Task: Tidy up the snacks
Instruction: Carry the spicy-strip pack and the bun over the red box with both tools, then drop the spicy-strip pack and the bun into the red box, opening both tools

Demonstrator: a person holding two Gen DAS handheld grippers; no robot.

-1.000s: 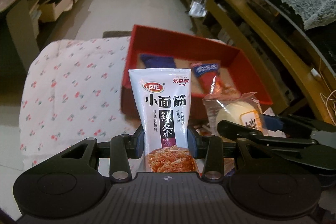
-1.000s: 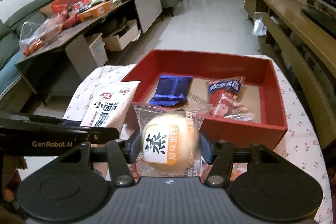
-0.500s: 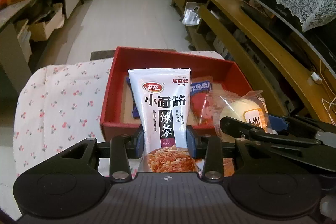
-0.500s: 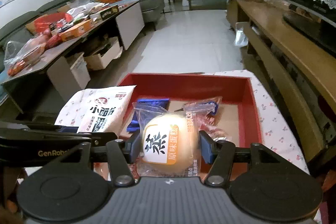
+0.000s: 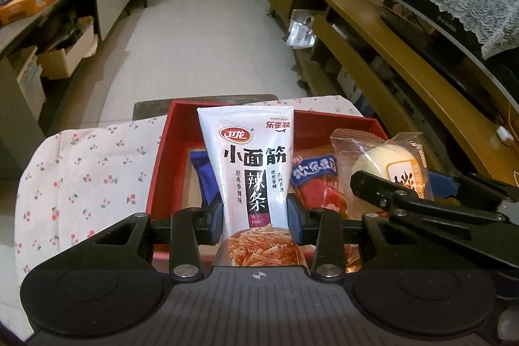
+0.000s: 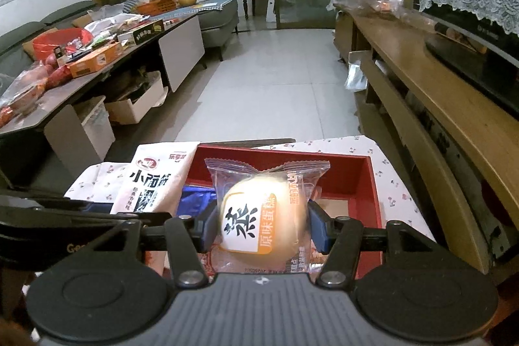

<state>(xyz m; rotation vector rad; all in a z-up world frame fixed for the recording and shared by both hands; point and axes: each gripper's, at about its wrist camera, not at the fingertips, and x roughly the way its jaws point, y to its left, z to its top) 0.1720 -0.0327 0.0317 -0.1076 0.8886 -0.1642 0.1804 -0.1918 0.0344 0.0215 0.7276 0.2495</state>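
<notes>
Spicy strip pouch (image 5: 251, 171): white, black Chinese print, photo of orange strips at the bottom, held upright, pinched by left hand-held gripper (image 5: 254, 218) at its lower half, over the near wall of the red box (image 5: 162, 158). Steamed cake (image 6: 262, 216): pale round bun in clear wrapper with orange-white label, clamped in right hand-held gripper (image 6: 262, 229), also above the box's near side, just right of the pouch. Box sits on surface with cherry-print cloth (image 5: 84, 177); inside lie a blue packet (image 5: 206, 175) at left and a red-blue packet (image 5: 316, 184) mid-right, bare cardboard floor near the far-right corner (image 6: 360, 206). Cloth left of the box is bare. Wooden shelf unit (image 6: 431, 119) runs close along the right edge.
</notes>
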